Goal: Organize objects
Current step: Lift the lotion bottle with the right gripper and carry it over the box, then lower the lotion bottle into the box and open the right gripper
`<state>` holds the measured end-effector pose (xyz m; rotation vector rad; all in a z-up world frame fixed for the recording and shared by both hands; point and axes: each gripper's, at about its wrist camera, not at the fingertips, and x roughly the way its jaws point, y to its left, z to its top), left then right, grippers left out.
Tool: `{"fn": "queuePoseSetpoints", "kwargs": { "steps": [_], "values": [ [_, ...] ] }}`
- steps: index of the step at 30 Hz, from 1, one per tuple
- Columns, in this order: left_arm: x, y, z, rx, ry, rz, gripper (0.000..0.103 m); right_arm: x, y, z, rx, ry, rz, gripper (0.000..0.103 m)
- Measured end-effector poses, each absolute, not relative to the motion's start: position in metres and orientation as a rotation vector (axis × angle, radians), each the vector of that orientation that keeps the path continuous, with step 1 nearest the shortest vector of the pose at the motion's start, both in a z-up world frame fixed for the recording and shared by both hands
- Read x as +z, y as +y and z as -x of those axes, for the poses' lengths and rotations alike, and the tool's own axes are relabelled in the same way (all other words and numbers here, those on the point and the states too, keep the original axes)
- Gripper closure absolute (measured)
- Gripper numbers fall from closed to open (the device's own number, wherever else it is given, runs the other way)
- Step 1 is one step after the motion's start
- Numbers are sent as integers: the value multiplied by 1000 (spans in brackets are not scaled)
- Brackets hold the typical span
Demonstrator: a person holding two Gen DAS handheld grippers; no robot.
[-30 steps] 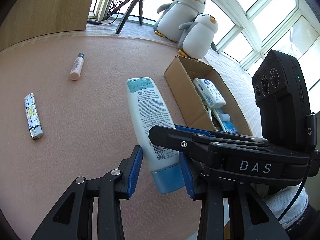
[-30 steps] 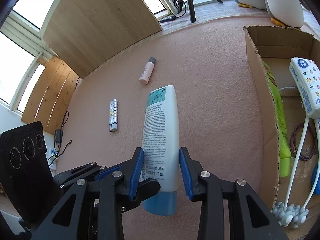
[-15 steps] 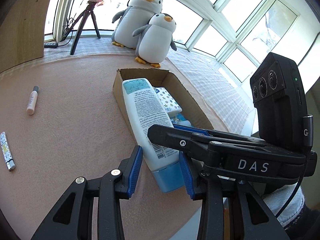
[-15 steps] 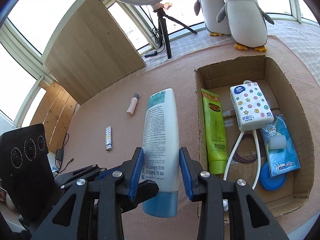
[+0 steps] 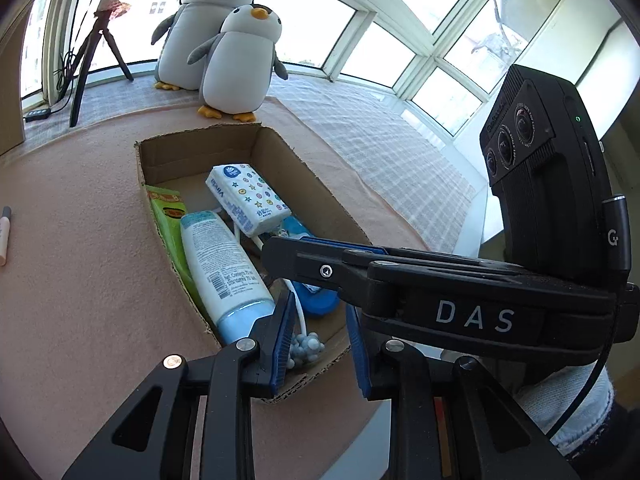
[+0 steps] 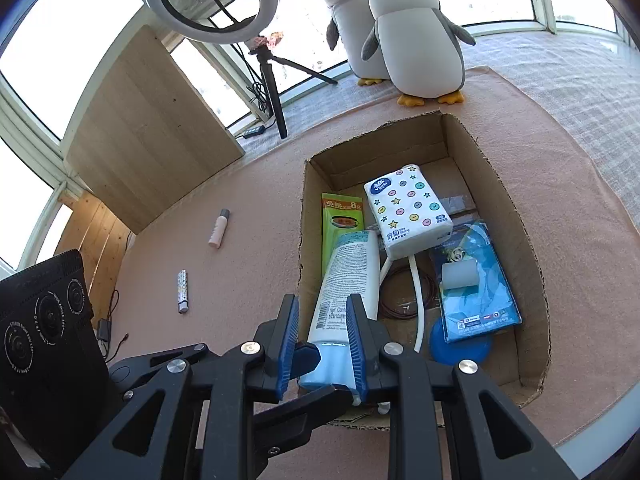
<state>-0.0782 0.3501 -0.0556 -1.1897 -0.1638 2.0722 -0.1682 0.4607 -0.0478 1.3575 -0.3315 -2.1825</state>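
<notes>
1. the white lotion bottle (image 5: 220, 264) lay lengthwise inside the cardboard box (image 5: 200, 135), along the box's left wall. it rested partly on the green tube (image 5: 168, 216), with its pale blue cap toward the cameras.
2. the left gripper (image 5: 319, 346) hovered over the near end of the box, released. its jaws had just been closing, with a clear gap between the blue pads and nothing gripped. only the white bead-tipped massager (image 5: 306, 346) on the box floor showed through the gap. the bottle's cap sat just outside the left-hand pad.
3. the right gripper (image 6: 322, 346) also hung over the near end, its jaws having just been closing too. in its own view the cap end of the bottle showed in the gap. in the left wrist view the bottle lay down in the box, clear of those fingers, so it looked let go rather than squeezed.
4. the tip of a left gripper finger crossed in front of the right gripper's left-hand pad.
5. a star-patterned tissue pack (image 5: 246, 196), a blue packet (image 6: 476, 292) and a blue disc (image 6: 460, 346) shared the box.
6. out on the pink mat (image 5: 80, 280), left of the box, lay a small pink tube (image 6: 219, 228) and a patterned lighter (image 6: 183, 291), well apart from the box.
7. two plush penguins (image 6: 416, 40) stood just beyond the box's far end.
</notes>
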Motion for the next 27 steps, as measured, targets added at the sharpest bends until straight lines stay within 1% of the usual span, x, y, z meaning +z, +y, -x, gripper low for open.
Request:
{"fn": "queuePoseSetpoints", "kwargs": {
  "steps": [3,7,11,14,16,18,19,23,27],
  "values": [
    [-57,343,81,2093,-177,1205,75,-45,469,170,-2214,-312,-1351,81],
    [-61,325,84,2124,-199,1229,75,-47,476,173,-2224,-332,-1355,81],
    [-64,305,83,2155,-231,1263,73,-50,469,173,-2228,-294,-1357,80],
    [-68,287,85,2192,-247,1291,64,-50,460,172,-2225,-275,-1353,75],
    [-68,274,84,2224,-254,1300,55,-49,453,170,-2221,-270,-1344,67],
    [-69,260,83,2257,-260,1315,50,-48,444,169,-2218,-253,-1334,61],
    [-69,252,82,2277,-263,1326,45,-47,439,168,-2215,-239,-1329,60],
    [-65,222,79,2358,-255,1345,37,-46,416,163,-2187,-215,-1310,57],
    [-61,195,76,2422,-249,1350,36,-48,395,158,-2144,-230,-1299,51]
  ]
}}
